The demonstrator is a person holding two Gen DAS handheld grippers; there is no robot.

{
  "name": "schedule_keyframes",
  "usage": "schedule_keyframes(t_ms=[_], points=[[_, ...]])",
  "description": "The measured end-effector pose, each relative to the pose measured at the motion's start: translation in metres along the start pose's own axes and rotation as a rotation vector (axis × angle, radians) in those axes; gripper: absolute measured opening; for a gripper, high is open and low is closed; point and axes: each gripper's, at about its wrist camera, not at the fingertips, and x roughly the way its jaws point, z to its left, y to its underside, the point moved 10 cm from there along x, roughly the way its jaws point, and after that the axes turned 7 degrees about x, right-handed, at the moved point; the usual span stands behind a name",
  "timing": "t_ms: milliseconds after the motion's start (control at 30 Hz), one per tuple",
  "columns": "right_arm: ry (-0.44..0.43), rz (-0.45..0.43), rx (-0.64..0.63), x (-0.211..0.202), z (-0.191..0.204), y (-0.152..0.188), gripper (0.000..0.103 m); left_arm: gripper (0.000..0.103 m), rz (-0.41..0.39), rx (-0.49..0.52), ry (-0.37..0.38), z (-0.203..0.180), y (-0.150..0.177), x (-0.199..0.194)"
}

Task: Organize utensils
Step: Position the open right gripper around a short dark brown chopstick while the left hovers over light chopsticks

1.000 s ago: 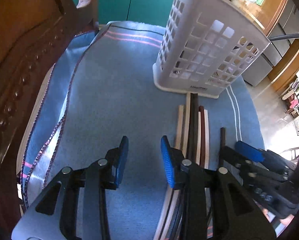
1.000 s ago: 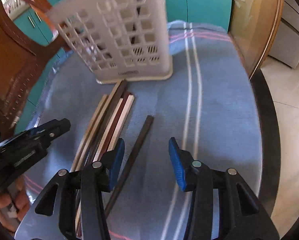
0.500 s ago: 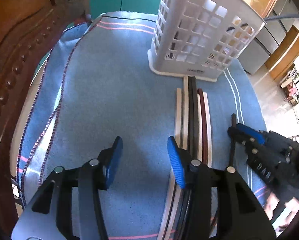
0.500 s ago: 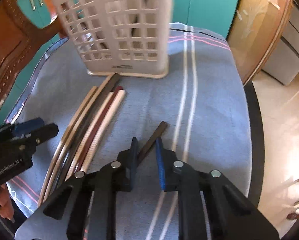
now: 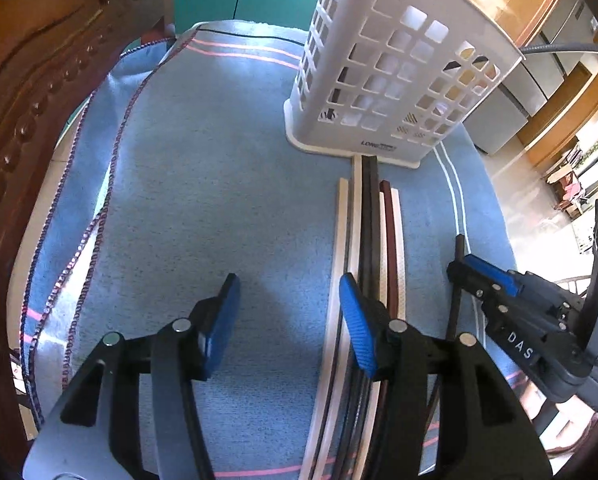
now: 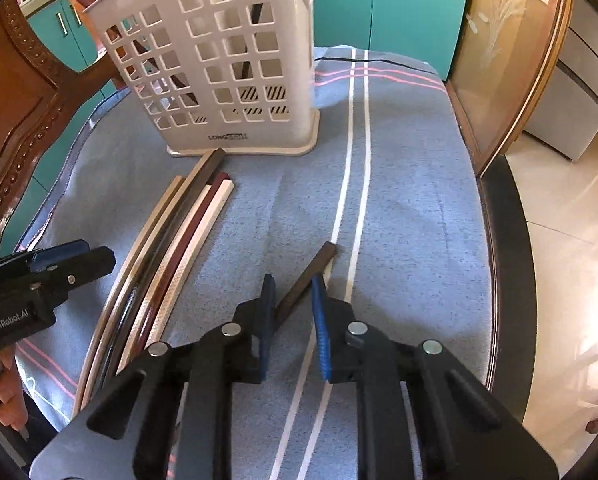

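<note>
A white lattice utensil basket [image 5: 391, 80] stands upright on the blue cloth; it also shows in the right wrist view [image 6: 227, 68], with dark sticks inside. Several long chopsticks [image 5: 375, 232] in cream, black and maroon lie side by side in front of it [image 6: 179, 232]. My right gripper [image 6: 293, 300] is shut on a single dark brown chopstick [image 6: 315, 266], which lies apart to the right [image 5: 457, 280]. My left gripper [image 5: 287, 316] is open and empty, its right finger over the chopstick bundle.
The blue cloth [image 5: 203, 184] with white stripes [image 6: 355, 184] covers the table. A carved wooden chair back [image 5: 31, 80] stands at the left. The table's dark edge [image 6: 507, 248] runs along the right, with floor beyond. Teal cabinet doors [image 6: 399, 4] stand behind.
My right gripper has closed around the lone dark chopstick and now grips it. The left gripper has stayed open and shifted slightly over the bundle.
</note>
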Motion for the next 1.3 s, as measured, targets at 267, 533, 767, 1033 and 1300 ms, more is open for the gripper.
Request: schedule_keyframes(t_ms=[267, 533, 767, 1033, 1300], points=[[-0.003, 0.002, -0.027, 0.000, 0.010, 0.000, 0.020, 0.053, 0.011, 0.045, 0.004, -0.007, 0.002, 0.008], [0.000, 0.001, -0.034, 0.000, 0.009, 0.000, 0.020, 0.058, -0.007, 0.192, -0.173, -0.017, 0.008, 0.009], [0.029, -0.012, -0.067, 0.000, 0.011, 0.001, 0.021, 0.059, 0.000, 0.214, -0.233, -0.017, 0.009, 0.013], [0.067, -0.037, -0.119, 0.002, 0.018, 0.003, 0.022, 0.059, 0.006, 0.202, -0.221, -0.015, 0.011, 0.012], [0.070, -0.033, -0.185, 0.003, 0.025, 0.003, 0.022, 0.059, 0.015, 0.177, -0.197, -0.004, 0.011, 0.012]])
